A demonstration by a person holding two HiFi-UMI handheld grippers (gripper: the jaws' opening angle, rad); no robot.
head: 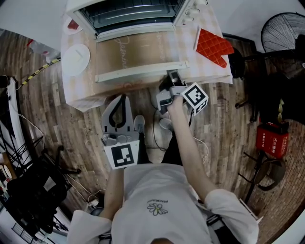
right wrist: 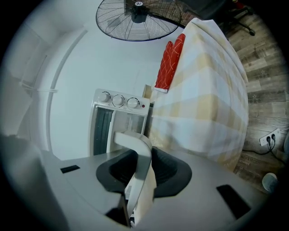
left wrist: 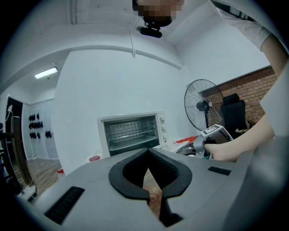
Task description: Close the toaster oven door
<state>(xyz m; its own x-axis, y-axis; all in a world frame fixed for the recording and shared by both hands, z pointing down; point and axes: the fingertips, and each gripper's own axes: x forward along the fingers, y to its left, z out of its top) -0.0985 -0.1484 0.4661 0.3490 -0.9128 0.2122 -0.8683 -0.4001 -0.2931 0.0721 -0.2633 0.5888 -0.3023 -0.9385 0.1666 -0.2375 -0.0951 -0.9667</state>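
Observation:
The white toaster oven [head: 133,14] stands at the back of the table, its door [head: 138,52] folded down flat towards me. A pale handle [head: 138,71] runs along the door's front edge. My right gripper [head: 172,76] is shut on the right end of that handle. In the right gripper view the handle [right wrist: 140,158] passes between the dark pads, with the oven's knobs [right wrist: 118,101] beyond. My left gripper [head: 125,97] hangs below the table's front edge, off the door, shut on nothing. The left gripper view looks past it to the open oven [left wrist: 131,133].
A white plate [head: 75,59] lies left of the door and a red oven mitt [head: 213,46] to its right, on the chequered tablecloth [head: 209,71]. A floor fan [head: 281,31] and a red box [head: 272,138] stand at the right. Cables lie on the wooden floor.

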